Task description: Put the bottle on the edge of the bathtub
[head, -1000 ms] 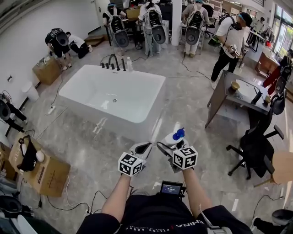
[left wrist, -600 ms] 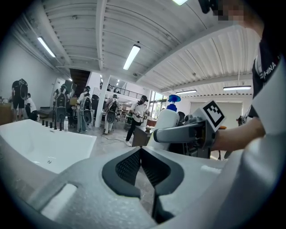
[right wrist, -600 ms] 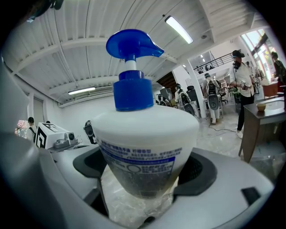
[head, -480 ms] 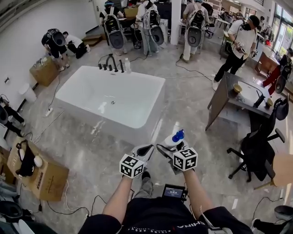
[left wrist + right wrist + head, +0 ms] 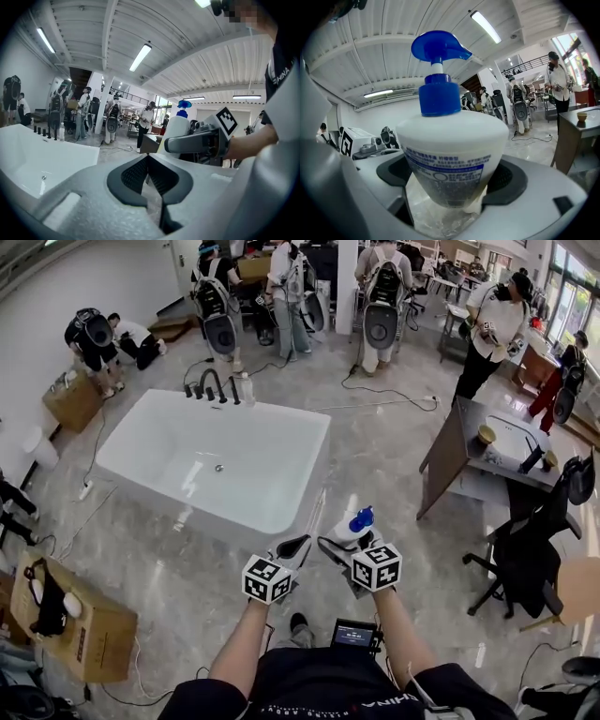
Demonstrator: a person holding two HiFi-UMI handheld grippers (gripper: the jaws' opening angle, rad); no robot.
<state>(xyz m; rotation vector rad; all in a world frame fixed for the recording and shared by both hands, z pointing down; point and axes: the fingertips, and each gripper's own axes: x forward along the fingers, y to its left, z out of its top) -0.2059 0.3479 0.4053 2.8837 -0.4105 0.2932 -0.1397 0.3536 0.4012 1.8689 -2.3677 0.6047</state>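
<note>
A white pump bottle [image 5: 452, 154] with a blue pump head sits between the jaws of my right gripper [image 5: 457, 187], which is shut on it. In the head view the bottle [image 5: 354, 525] and right gripper [image 5: 345, 546] hang over the floor, just right of the white bathtub's [image 5: 292, 498] near right corner. My left gripper [image 5: 293, 547] is beside it, jaws shut with nothing between them [image 5: 149, 161]. From the left gripper view the bottle [image 5: 175, 130] shows to the right and the bathtub [image 5: 33, 157] to the left.
Black taps [image 5: 208, 387] and a clear bottle [image 5: 246, 390] stand at the tub's far rim. A cardboard box [image 5: 80, 632] is at the lower left. A dark desk [image 5: 469, 432] and office chair [image 5: 523, 554] stand right. Several people stand beyond.
The view has moved forward, so the bathtub now lies closer and lower in the head view. Both grippers keep their pose, the bottle still held.
</note>
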